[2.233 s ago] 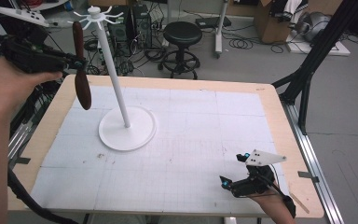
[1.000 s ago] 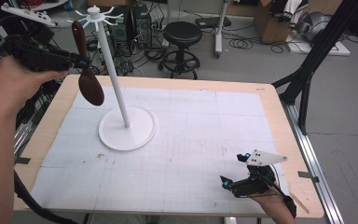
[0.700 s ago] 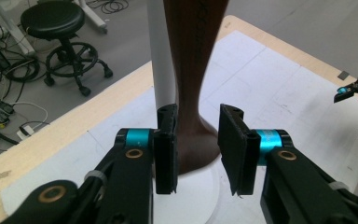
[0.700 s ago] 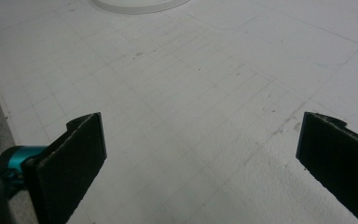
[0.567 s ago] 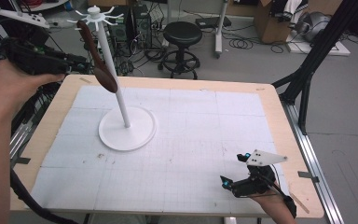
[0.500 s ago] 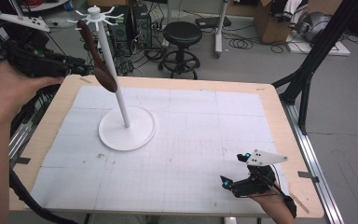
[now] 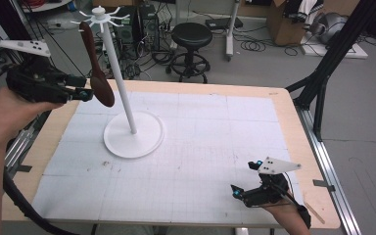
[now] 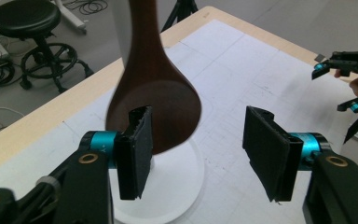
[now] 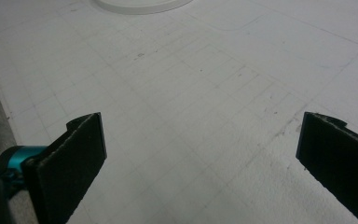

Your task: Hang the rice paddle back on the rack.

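Left gripper (image 8: pixel 193 151), pads apart, faces hanging smooth brown wooden spoon (image 8: pixel 154 100).

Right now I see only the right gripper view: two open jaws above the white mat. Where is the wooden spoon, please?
Observer: The wooden spoon is up beside the pole of the white stand. Its handle reaches one of the hooks at the top, and it seems to hang there.
Operator: Does the left gripper hold it?
Observer: No. The left gripper is open, and the spoon's bowl sits just beyond one jaw, not between the two.
Operator: And where on the table is my right gripper?
Observer: The right gripper is at the near right corner of the table, well away from the stand.
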A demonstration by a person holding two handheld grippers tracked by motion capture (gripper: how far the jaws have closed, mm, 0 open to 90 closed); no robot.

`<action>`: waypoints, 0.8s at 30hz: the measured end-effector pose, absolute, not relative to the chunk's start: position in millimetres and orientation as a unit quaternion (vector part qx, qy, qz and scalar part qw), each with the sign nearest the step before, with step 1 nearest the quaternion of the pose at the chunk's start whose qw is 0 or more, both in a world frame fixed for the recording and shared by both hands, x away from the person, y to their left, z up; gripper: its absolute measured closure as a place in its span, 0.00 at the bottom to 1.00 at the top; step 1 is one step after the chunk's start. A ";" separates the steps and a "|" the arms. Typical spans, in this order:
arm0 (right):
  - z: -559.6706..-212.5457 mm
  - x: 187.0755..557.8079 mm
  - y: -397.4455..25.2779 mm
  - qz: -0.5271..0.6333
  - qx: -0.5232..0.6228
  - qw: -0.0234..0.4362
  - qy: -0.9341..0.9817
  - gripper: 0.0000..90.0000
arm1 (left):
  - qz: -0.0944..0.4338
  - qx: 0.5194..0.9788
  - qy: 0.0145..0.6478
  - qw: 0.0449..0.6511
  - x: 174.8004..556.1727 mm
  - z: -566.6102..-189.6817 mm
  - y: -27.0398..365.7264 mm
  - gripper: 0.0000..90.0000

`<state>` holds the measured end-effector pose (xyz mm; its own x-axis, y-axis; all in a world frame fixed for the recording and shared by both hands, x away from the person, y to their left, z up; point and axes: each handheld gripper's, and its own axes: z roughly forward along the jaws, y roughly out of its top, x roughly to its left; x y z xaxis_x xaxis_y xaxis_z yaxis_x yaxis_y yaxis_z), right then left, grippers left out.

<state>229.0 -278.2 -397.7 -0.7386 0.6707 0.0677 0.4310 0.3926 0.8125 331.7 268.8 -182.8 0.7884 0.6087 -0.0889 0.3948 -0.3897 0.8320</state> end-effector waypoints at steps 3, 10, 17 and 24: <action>-397.7 228.7 -277.6 0.437 0.335 0.137 0.824 0.01 | 0.118 0.827 0.296 0.464 326.0 -185.9 266.6 0.41; -397.0 228.8 -277.7 0.438 0.332 0.138 0.824 0.01 | 0.125 0.831 0.286 0.460 312.7 -197.3 261.9 0.28; -396.8 228.7 -277.1 0.438 0.331 0.140 0.824 0.01 | 0.125 0.826 0.283 0.470 305.2 -210.9 263.4 0.12; -396.4 228.5 -275.4 0.439 0.330 0.140 0.824 0.01 | 0.136 0.822 0.290 0.470 299.1 -223.4 263.1 0.02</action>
<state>228.5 -275.4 -396.4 -0.7436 0.6661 0.0585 0.4205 0.3978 0.8155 299.1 263.1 -223.4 0.7947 0.6050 -0.0481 0.3483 -0.3898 0.8525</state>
